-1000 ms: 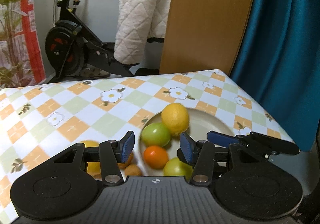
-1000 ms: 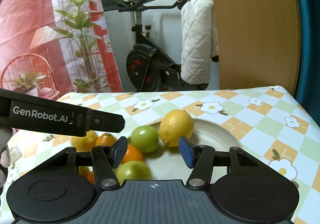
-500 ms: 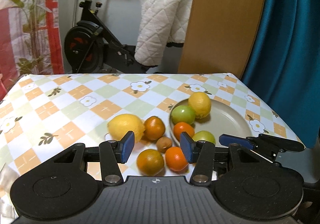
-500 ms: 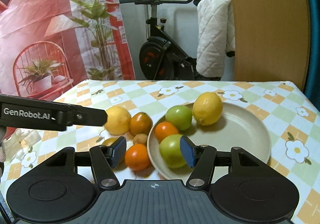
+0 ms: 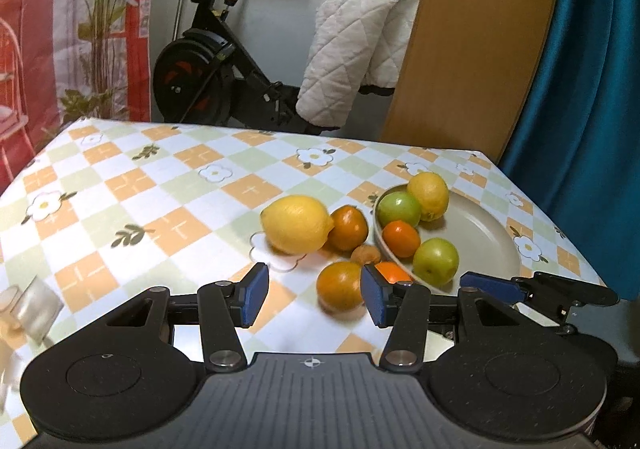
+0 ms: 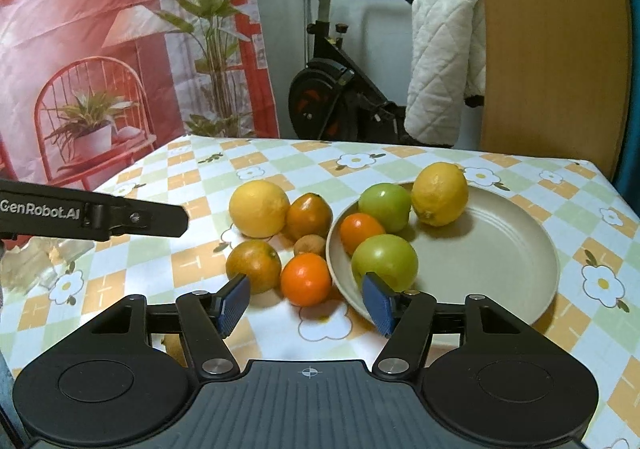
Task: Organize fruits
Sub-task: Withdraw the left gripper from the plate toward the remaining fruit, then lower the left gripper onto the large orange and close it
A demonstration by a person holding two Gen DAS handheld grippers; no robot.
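So both grippers are hanging back at the near edge of the table, jaws spread wide, nothing in either one. The plate (image 6: 500,249) sits at about 1 o'clock from the right gripper (image 6: 306,303) and already holds a lemon (image 6: 440,193), two green fruits (image 6: 385,201) and a small orange (image 6: 360,231).

Five pieces are not on it yet, all bunched just beside the plate's left rim: a big lemon (image 6: 259,209), a dark orange (image 6: 309,216), a little brown fruit (image 6: 309,245), a greenish orange (image 6: 253,265) and a bright orange (image 6: 306,279).

The bit that matters, I'd say: that bright orange lies dead ahead of the right gripper, at 12 o'clock, nearly between its fingertips and almost touching the plate. It's round, so no long axis to line up with.

From the left gripper (image 5: 312,295), the greenish orange (image 5: 340,285) is at roughly 1 o'clock, close in front. The big lemon (image 5: 296,224) lies farther off at 12, its long axis running 9-to-3, across the jaws.
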